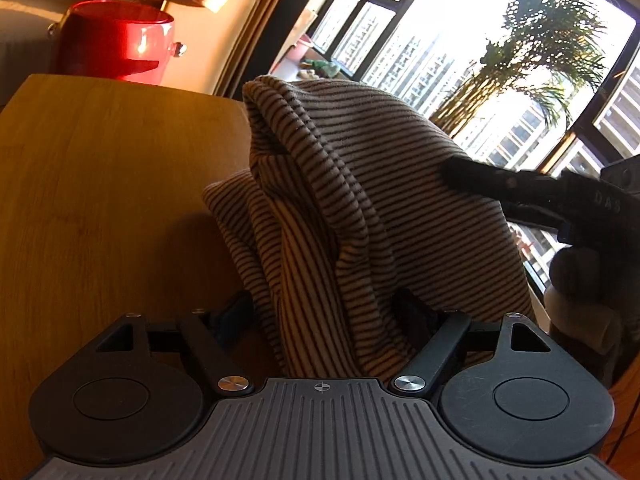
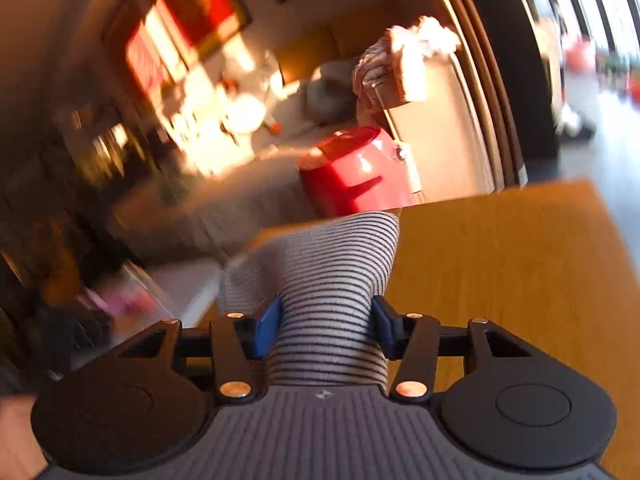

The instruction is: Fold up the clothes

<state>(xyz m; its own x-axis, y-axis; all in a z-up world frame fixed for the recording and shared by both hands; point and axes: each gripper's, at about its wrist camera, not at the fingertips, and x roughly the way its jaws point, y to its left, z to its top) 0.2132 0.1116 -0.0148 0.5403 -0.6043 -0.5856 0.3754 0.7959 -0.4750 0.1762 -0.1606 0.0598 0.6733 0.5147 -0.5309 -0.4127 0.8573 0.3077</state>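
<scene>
Striped garment (image 1: pixel 320 208) fills the left gripper (image 1: pixel 324 312), whose jaws clamp a bunched fold above the wooden table (image 1: pixel 100 184). Right gripper (image 2: pixel 326 328) pinches another bunch between its blue pads (image 2: pixel 266 330), a red bucket (image 2: pixel 352 176) far behind.

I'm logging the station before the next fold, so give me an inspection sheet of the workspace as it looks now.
Surface: warm yellow-brown wooden table, bare where visible.
Job's things: cream garment with thin dark stripes, lifted and bunched above the table.
Clutter: nothing seen on the table.
Grippers: left tool closed on the striped cloth; right tool with blue pads closed on it too.
Cables: thin dark line at the lower right edge of the left view, possibly a cable.
Surroundings: glossy red round container beyond the table, sunlit window with palm plant, beige curtains.
</scene>
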